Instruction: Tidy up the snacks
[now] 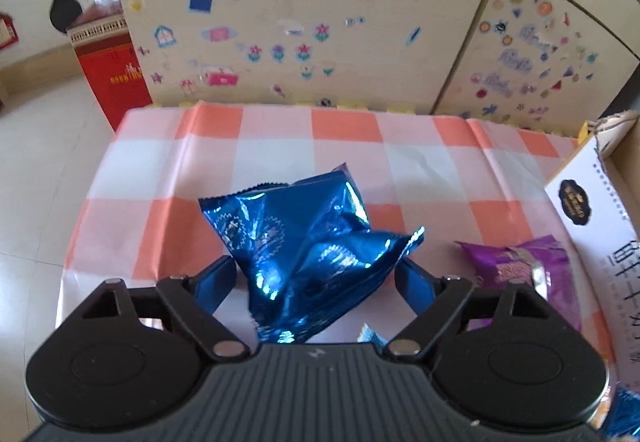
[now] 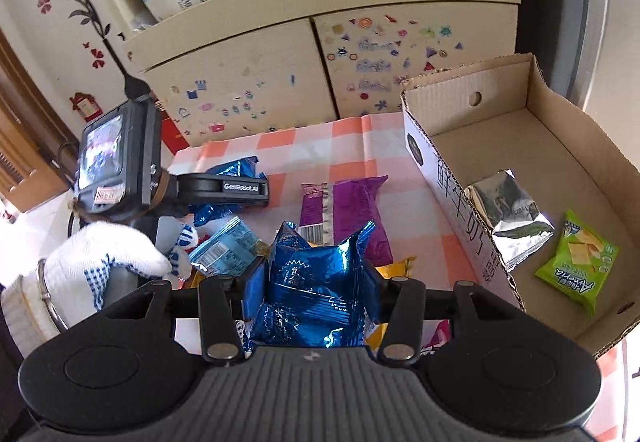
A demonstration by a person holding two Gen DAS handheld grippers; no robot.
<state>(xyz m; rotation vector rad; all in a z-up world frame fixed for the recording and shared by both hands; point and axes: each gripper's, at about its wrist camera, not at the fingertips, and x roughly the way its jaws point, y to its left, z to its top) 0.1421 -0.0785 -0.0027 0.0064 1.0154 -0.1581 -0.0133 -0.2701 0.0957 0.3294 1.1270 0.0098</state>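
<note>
My left gripper (image 1: 314,278) is shut on a crumpled blue foil snack packet (image 1: 304,242), held above the checked tablecloth (image 1: 280,146). In the right wrist view the left gripper (image 2: 224,187) shows at the left with that blue packet (image 2: 236,170). My right gripper (image 2: 312,286) is shut on another blue foil packet (image 2: 316,290), lifted over the snack pile. A purple packet (image 2: 352,214) lies on the cloth, also in the left wrist view (image 1: 516,266). The open cardboard box (image 2: 560,114) at right holds a silver packet (image 2: 508,214) and a green packet (image 2: 576,262).
A light blue packet (image 2: 228,246) and yellow wrappers (image 2: 394,268) lie under my right gripper. A cream cabinet with stickers (image 2: 280,82) stands behind the table. A red box (image 1: 112,74) sits on the floor at left. The gloved hand (image 2: 104,258) holds the left gripper.
</note>
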